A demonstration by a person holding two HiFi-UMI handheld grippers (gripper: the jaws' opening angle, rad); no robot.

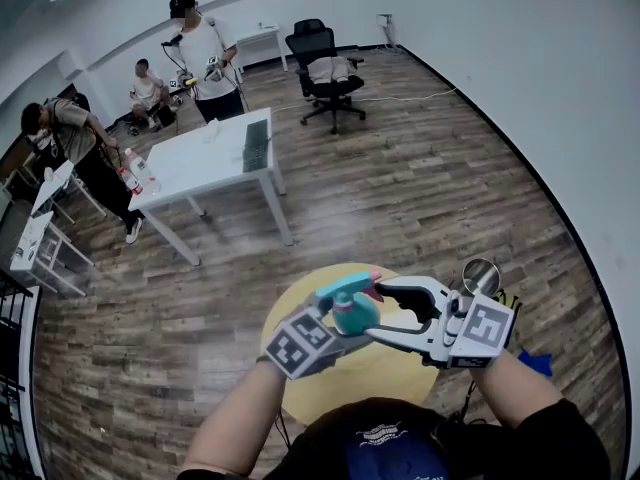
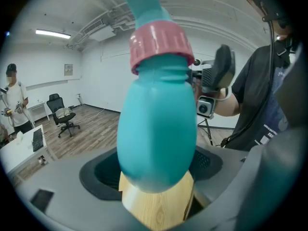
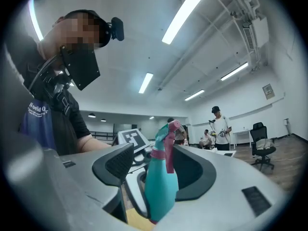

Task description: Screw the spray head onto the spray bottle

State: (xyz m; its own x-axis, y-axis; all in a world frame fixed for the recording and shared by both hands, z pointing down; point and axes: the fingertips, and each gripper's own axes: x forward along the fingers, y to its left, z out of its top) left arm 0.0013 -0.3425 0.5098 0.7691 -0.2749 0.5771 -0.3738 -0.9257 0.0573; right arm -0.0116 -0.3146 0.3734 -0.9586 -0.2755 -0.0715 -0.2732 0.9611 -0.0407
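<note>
Above the round wooden counter (image 1: 385, 380), clamps the teal spray bottle (image 2: 156, 129) in the left gripper (image 2: 154, 170) fingers, long axis rising away from them. Straddles the spray head (image 3: 169, 134) and pink collar (image 2: 159, 44) with the right gripper (image 3: 156, 170) fingers apart, pressing nothing; likely nearest for twisting.

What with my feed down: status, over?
Left gripper shut on spray bottle. Right gripper open astride spray head, already on bottle. No obstruction seen.

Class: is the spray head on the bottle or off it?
On. The pink collar of the spray head sits round the neck of the teal spray bottle; how tightly, cannot tell.
</note>
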